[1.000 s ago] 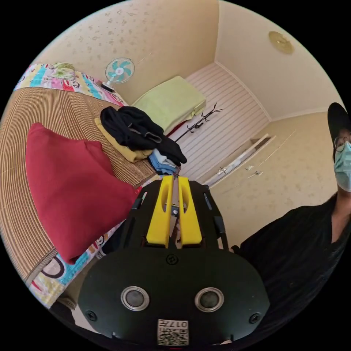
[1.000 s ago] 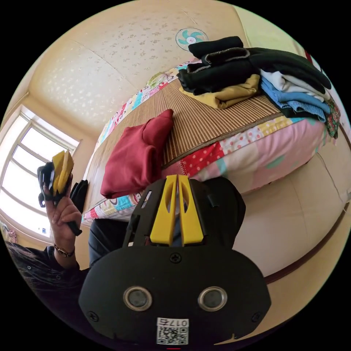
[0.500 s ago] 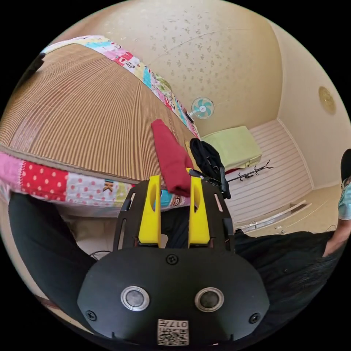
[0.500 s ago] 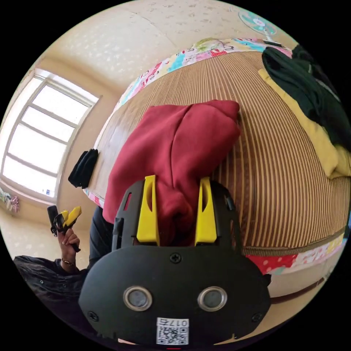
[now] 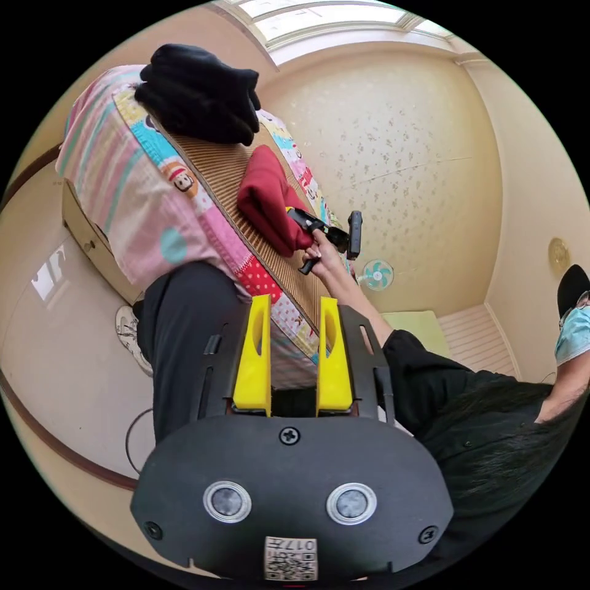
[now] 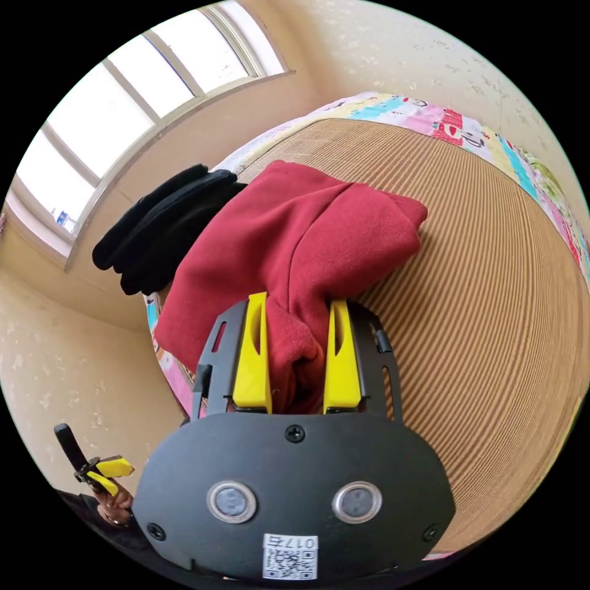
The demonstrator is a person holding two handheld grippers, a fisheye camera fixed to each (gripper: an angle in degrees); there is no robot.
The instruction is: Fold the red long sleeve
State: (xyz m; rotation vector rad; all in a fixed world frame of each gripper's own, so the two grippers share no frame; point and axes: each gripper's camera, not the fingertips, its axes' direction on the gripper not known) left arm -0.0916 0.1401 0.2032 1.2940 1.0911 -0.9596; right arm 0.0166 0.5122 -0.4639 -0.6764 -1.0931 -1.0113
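Bracketing a bunched fold of the red long sleeve (image 6: 295, 246), the yellow jaws of the right gripper (image 6: 296, 301) are set one on each side of the cloth; whether both press on it cannot be told. Beyond the jaws the garment is heaped on the striped mat (image 6: 491, 258) of the bed, and a black garment (image 6: 163, 224) is seen past its far edge, under the window (image 6: 110, 117). The left gripper (image 5: 294, 301) is held off the bed with its jaws parted and nothing between them; dark trousers (image 5: 184, 332) and the patterned bedcover (image 5: 141, 203) are seen beyond them. Farther out in the left gripper view, the right gripper (image 5: 304, 222) is held by a hand (image 5: 319, 252) against the red long sleeve (image 5: 267, 200).
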